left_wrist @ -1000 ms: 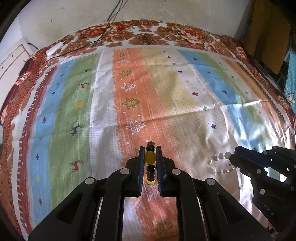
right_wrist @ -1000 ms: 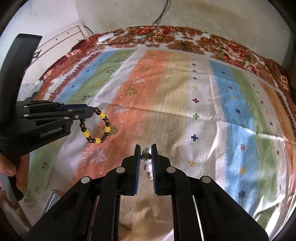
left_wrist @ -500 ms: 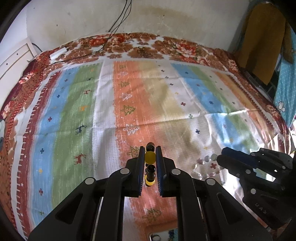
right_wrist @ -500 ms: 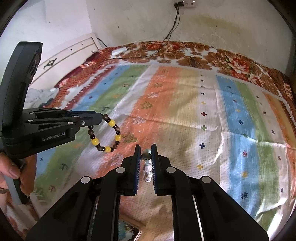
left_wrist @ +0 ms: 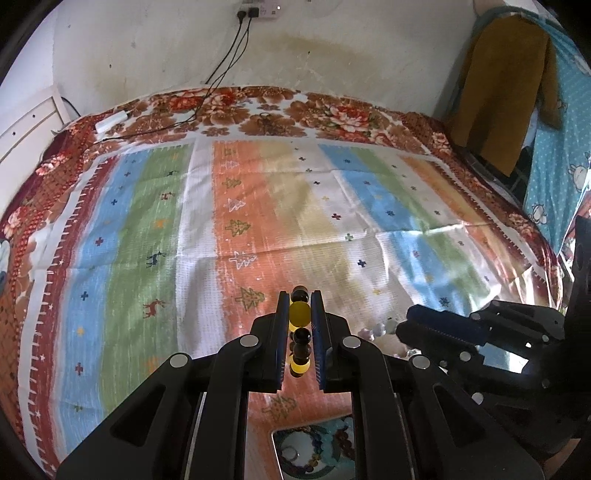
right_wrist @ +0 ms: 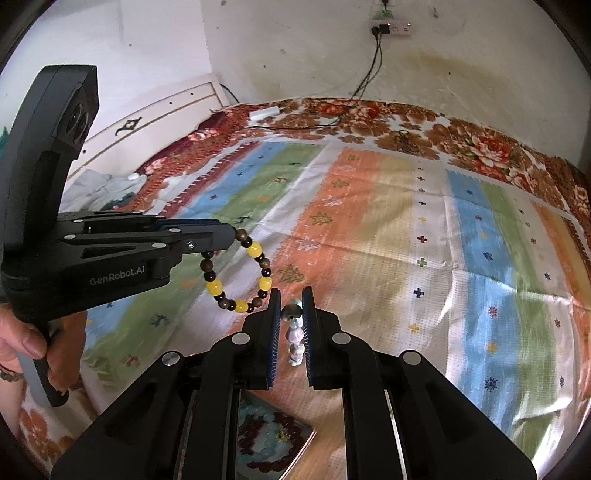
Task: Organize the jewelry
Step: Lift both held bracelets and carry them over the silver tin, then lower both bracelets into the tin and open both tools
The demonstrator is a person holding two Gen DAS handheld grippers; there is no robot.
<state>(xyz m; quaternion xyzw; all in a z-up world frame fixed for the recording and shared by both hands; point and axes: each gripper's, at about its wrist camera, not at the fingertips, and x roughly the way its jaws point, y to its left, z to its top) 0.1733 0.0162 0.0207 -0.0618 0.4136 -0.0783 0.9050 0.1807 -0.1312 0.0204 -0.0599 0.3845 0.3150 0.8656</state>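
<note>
Above striped bedding (left_wrist: 147, 221), left gripper (left_wrist: 300, 325) pinched the brown-and-yellow bracelet (right_wrist: 236, 273); right gripper (right_wrist: 291, 325) clamped pale beads (right_wrist: 295, 338); both strands looked light, floppy, best nipped across one bead.

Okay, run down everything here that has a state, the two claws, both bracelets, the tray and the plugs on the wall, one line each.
Left claw: shut on the yellow and brown bracelet.
Yellow and brown bracelet: gripped, hanging clear of the cloth.
Right claw: shut on the pale bracelet.
Pale bracelet: gripped between the pads, hanging down.
Tray: lying open on the bedspread, bracelets inside.
Wall socket: cables plugged in.
</note>
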